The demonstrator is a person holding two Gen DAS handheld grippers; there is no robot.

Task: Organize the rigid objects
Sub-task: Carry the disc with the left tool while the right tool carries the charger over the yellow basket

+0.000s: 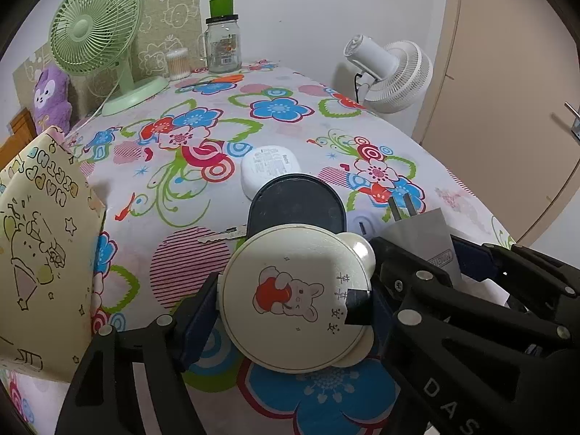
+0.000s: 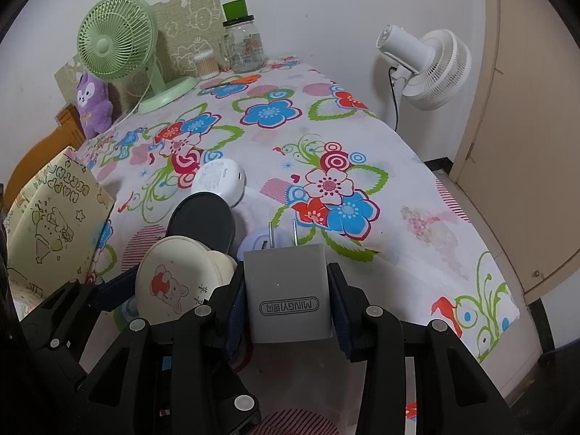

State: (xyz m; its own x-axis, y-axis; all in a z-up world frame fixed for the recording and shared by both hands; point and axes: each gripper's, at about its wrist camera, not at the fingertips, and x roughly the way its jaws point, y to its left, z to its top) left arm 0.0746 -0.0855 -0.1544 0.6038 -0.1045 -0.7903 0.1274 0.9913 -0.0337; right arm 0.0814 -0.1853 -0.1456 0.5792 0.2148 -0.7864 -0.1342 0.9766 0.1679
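My left gripper (image 1: pixel 286 308) is shut on a round cream case (image 1: pixel 293 297) with small ears and a printed bear, its pads pressed to the rim on both sides. It hangs just above the flowered tablecloth (image 1: pixel 188 181). My right gripper (image 2: pixel 286 301) is shut on a grey plug-in charger (image 2: pixel 288 290), whose prongs point away from me. In the right wrist view the cream case (image 2: pixel 174 282) sits close to the charger's left. On the cloth just beyond lie a dark oval case (image 1: pixel 295 203), a white rounded box (image 1: pixel 266 168), a small white round device (image 2: pixel 259 241) and a key (image 1: pixel 221 235).
A yellow gift bag (image 1: pixel 43 253) stands at the left edge. At the back are a green desk fan (image 1: pixel 94 25), a glass jar (image 1: pixel 222 43), a cotton-swab tub (image 1: pixel 177 63) and a purple plush (image 1: pixel 50 98). A white floor fan (image 1: pixel 391 72) and a door (image 1: pixel 507 108) are off the right side.
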